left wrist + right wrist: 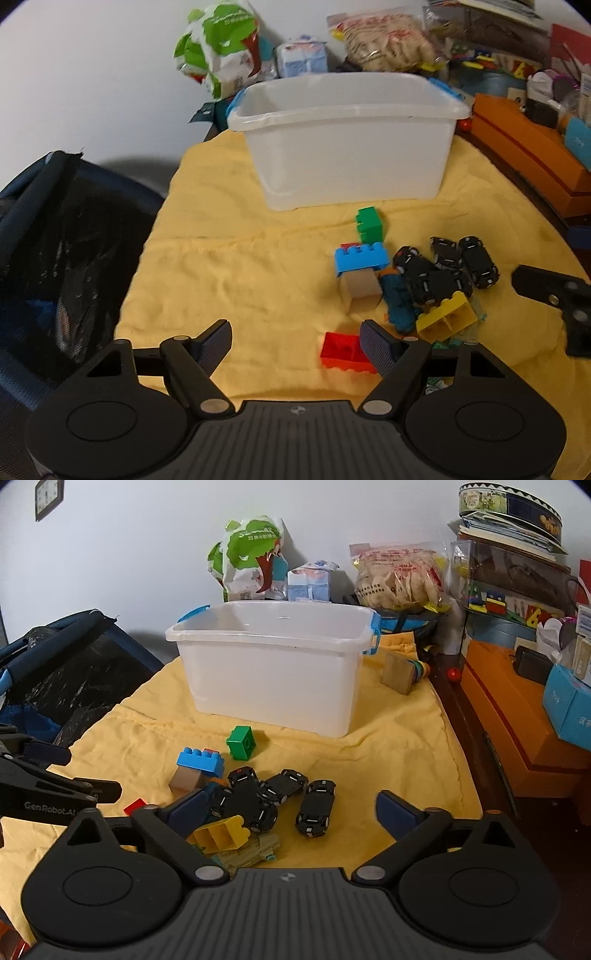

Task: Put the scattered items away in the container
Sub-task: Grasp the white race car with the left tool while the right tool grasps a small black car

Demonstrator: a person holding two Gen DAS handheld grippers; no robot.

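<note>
A: Several toys lie on the yellow cloth (240,258) in front of the container (347,140), from the left wrist view. The left gripper (295,343) hangs open, holding nothing, with the red brick (341,352) just beside its right finger.

B: How will it handle?

A: Light, hard, probably slick plastic; I'd pinch its flat long sides. The finger hides one end.

B: And the right wrist view?

A: The right gripper (291,812) is open too, empty, over the black toy cars (280,797). The yellow brick (221,834) is partly hidden behind its left finger. I can't see the container floor.
</note>
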